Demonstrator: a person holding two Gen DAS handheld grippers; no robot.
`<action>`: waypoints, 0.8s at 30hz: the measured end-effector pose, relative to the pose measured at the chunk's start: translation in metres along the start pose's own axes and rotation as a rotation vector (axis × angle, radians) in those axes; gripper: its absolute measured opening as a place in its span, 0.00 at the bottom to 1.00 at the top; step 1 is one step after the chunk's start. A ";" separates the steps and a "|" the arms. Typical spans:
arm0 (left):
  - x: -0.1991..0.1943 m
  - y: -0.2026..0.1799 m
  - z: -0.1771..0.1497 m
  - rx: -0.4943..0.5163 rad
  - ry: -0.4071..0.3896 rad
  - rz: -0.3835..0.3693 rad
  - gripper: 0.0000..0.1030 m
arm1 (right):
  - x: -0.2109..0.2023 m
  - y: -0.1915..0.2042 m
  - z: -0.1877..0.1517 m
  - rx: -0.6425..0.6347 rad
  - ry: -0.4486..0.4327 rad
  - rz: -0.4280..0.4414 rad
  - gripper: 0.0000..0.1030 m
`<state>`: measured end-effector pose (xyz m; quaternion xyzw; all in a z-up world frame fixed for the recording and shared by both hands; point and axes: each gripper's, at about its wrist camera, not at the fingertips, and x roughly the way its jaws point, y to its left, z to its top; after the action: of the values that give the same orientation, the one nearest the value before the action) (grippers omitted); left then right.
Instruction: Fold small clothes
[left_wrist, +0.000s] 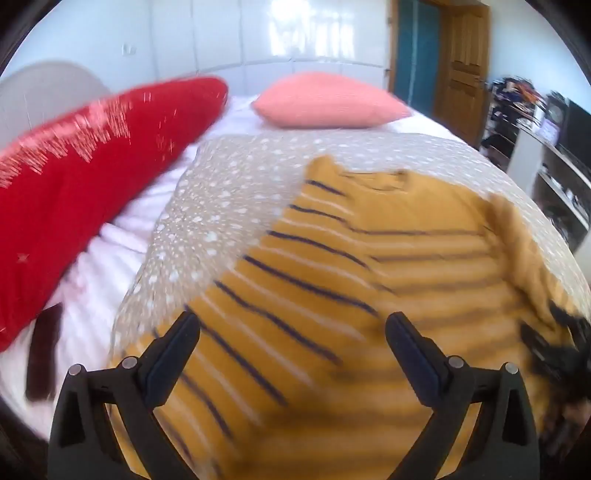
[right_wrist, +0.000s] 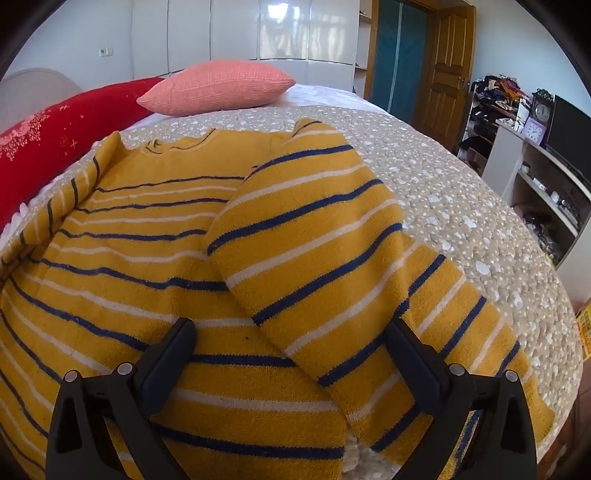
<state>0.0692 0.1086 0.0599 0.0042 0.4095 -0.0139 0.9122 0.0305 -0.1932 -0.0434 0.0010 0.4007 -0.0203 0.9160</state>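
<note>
Black tool (right_wrist: 291, 328), silver screws, angular arms

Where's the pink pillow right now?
In both views the pink pillow lies at the far end of the bed, beyond the striped sweater, just right of the red pillow.

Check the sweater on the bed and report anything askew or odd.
The yellow striped sweater lies unevenly: its right sleeve is folded in across the body, while the left sleeve is still spread out over the dotted bedspread. No damage is visible.

blur: left wrist view | sweater (right_wrist: 155, 258) hem cut off | dark strip (left_wrist: 42, 354) possibly cloth
</note>
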 end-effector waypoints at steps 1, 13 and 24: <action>0.019 0.011 0.009 -0.011 0.029 0.009 0.98 | 0.000 0.000 0.000 0.002 0.000 0.006 1.00; 0.069 0.066 0.022 -0.053 0.167 -0.050 0.08 | -0.003 0.000 -0.003 -0.005 -0.020 0.007 1.00; 0.018 0.121 0.015 -0.097 0.061 0.262 0.19 | 0.000 0.002 0.000 0.007 -0.013 -0.005 1.00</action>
<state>0.0956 0.2287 0.0562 0.0140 0.4331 0.1252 0.8925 0.0303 -0.1917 -0.0431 0.0030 0.3946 -0.0241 0.9185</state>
